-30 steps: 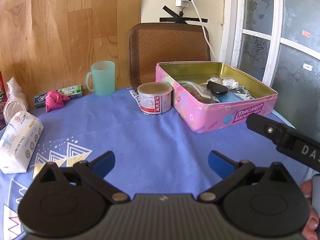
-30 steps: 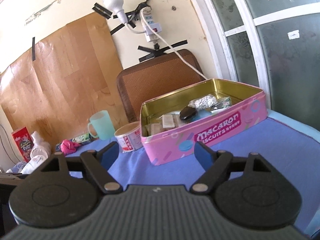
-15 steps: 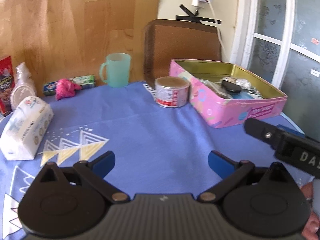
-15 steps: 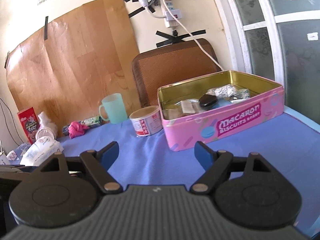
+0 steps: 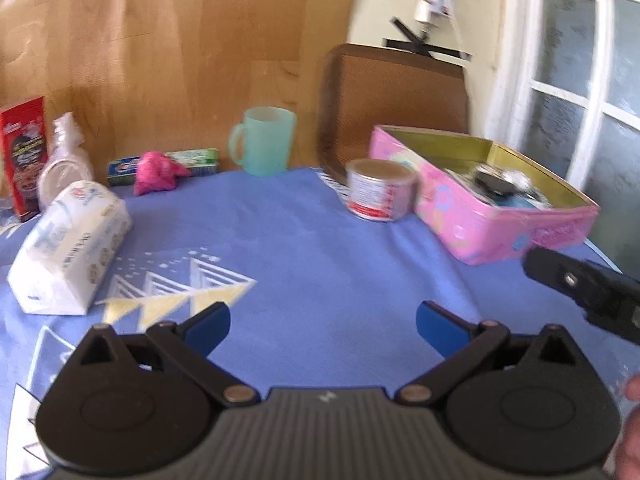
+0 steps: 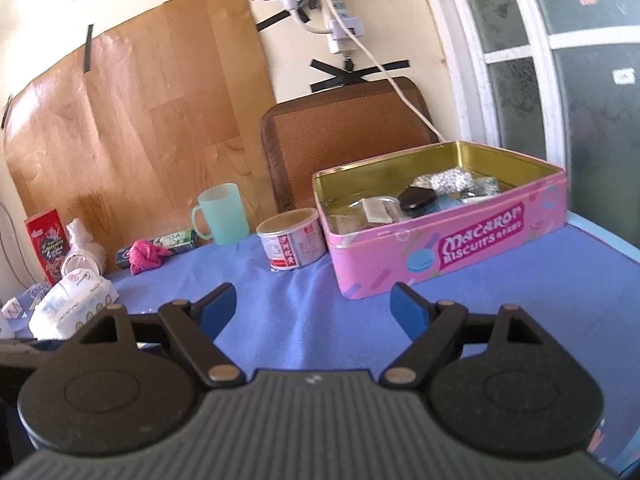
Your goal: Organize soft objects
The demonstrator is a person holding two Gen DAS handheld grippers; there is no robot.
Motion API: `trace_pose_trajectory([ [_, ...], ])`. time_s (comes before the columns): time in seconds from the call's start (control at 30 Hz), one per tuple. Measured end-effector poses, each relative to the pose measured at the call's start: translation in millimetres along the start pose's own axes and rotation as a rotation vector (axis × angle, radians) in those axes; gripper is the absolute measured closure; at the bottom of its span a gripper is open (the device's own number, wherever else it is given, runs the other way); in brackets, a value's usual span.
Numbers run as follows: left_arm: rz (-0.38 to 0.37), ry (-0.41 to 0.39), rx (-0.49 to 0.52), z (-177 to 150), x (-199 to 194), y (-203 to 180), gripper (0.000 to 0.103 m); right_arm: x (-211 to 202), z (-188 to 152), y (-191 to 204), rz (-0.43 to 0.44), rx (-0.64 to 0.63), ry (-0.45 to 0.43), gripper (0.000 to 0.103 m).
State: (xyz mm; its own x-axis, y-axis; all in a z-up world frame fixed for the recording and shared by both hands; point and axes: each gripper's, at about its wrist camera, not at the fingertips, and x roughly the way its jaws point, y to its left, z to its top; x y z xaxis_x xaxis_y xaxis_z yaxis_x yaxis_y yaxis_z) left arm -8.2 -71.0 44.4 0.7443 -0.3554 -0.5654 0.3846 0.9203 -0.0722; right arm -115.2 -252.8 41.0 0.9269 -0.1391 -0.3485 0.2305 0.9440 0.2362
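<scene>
A white tissue pack (image 5: 68, 248) lies at the left of the blue tablecloth; it also shows in the right wrist view (image 6: 72, 306). A crumpled pink cloth (image 5: 156, 172) lies at the back, against a toothpaste box (image 5: 200, 160); it shows in the right wrist view too (image 6: 146, 255). An open pink biscuit tin (image 5: 492, 208) (image 6: 440, 236) with several small items stands at the right. My left gripper (image 5: 322, 324) is open and empty, above the cloth's middle. My right gripper (image 6: 312, 306) is open and empty, in front of the tin.
A teal mug (image 5: 264, 146) and a lidded can (image 5: 380, 190) stand near the back. A red snack box (image 5: 24, 156) and stacked cups (image 5: 64, 164) are far left. A brown chair back (image 5: 392, 100) is behind the table. The right gripper's body (image 5: 584, 292) shows at the right edge.
My left gripper has swung left, so the tissue pack and pink cloth sit nearer the centre. My right gripper has also turned left and drawn back a little. Both stay open.
</scene>
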Motion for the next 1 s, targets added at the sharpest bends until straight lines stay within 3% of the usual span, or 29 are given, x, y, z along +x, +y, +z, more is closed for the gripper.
trace_pose_trajectory([
  [0.33, 0.201, -0.005, -0.074, 4.6, 31.2, 79.7, 0.000, 38.7, 0.0, 34.6, 0.048, -0.108, 0.064, 0.017],
  [0.53, 0.198, -0.001, -0.105, -3.4, 49.9, 103.2, 0.000, 79.2, 11.7, 68.1, 0.083, -0.165, 0.076, 0.018],
  [0.6, 0.176, 0.036, -0.156, -5.1, 56.1, 112.1, 0.000, 94.1, 17.4, 79.2, 0.097, -0.172, 0.082, 0.018],
  [0.73, 0.163, 0.020, -0.188, -5.3, 54.1, 118.0, 0.000, 124.0, 26.6, 99.8, 0.120, -0.188, 0.109, 0.018],
  [1.0, 0.161, 0.028, -0.167, -4.1, 56.3, 115.9, 0.000, 133.4, 25.6, 109.7, 0.109, -0.183, 0.096, 0.018],
])
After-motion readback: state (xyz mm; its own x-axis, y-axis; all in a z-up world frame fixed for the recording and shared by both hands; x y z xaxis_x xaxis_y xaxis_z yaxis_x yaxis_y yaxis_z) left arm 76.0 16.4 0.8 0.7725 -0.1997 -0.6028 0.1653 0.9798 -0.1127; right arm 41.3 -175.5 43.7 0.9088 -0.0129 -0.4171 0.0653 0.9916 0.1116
